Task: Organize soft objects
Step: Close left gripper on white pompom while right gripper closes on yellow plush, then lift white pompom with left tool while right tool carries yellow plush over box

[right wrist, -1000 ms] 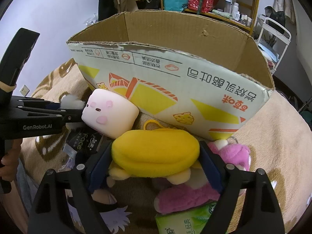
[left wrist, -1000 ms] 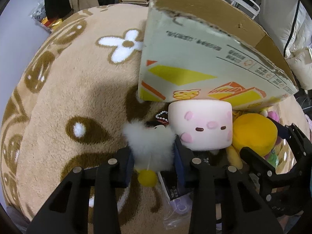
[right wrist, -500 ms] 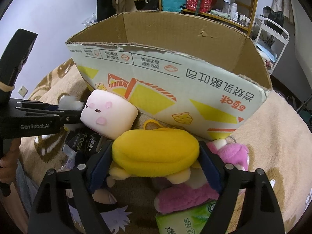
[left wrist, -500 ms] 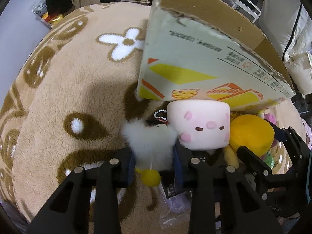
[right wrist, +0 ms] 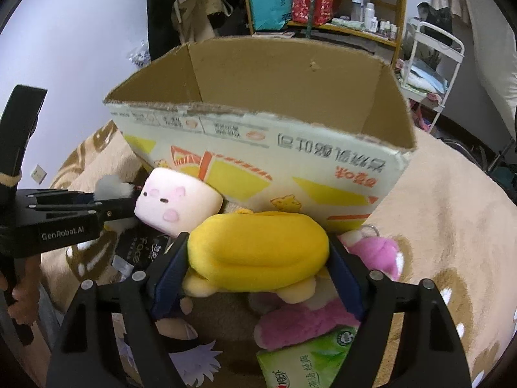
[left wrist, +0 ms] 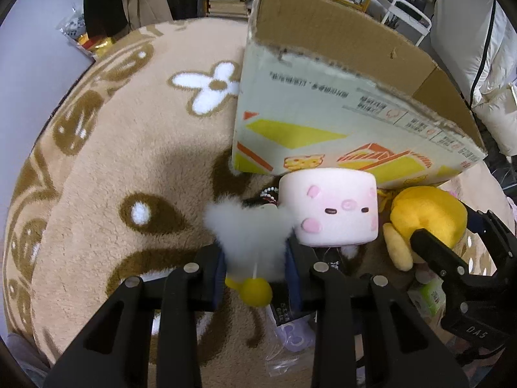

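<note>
The left gripper (left wrist: 255,258) clamps a white fluffy toy (left wrist: 248,232); the right gripper (right wrist: 258,271) squeezes the yellow plush (right wrist: 258,242). Both sit before the cardboard box (right wrist: 274,161); a pink marshmallow plush (left wrist: 329,207) lies between them

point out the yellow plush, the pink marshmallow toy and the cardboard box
yellow plush (right wrist: 258,252), right wrist view, middle of its body
pink marshmallow toy (left wrist: 332,208), left wrist view, its face
cardboard box (right wrist: 290,161), right wrist view, printed front wall
</note>
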`<state>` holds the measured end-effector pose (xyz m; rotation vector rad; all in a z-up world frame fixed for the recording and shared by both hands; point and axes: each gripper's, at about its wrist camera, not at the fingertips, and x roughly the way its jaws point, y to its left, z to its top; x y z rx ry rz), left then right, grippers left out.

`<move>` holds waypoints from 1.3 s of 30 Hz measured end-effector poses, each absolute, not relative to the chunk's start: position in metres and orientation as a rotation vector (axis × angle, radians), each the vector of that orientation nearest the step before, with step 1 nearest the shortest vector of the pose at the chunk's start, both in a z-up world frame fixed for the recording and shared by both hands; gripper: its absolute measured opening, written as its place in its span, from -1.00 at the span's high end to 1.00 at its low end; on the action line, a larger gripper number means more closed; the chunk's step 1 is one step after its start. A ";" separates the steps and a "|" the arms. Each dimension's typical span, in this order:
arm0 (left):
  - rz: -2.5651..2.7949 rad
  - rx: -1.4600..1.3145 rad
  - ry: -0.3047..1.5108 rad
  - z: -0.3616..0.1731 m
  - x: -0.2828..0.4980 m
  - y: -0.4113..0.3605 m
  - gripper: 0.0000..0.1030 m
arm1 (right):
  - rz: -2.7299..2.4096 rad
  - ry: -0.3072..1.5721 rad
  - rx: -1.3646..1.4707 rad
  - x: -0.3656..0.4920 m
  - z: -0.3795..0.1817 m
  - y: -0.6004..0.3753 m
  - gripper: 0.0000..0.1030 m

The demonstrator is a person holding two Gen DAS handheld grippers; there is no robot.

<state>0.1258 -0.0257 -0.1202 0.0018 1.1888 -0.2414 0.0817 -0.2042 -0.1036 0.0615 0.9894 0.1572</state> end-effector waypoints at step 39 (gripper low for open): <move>-0.287 0.153 0.382 0.037 0.043 -0.057 0.41 | -0.019 0.423 0.100 0.037 0.039 -0.235 -0.64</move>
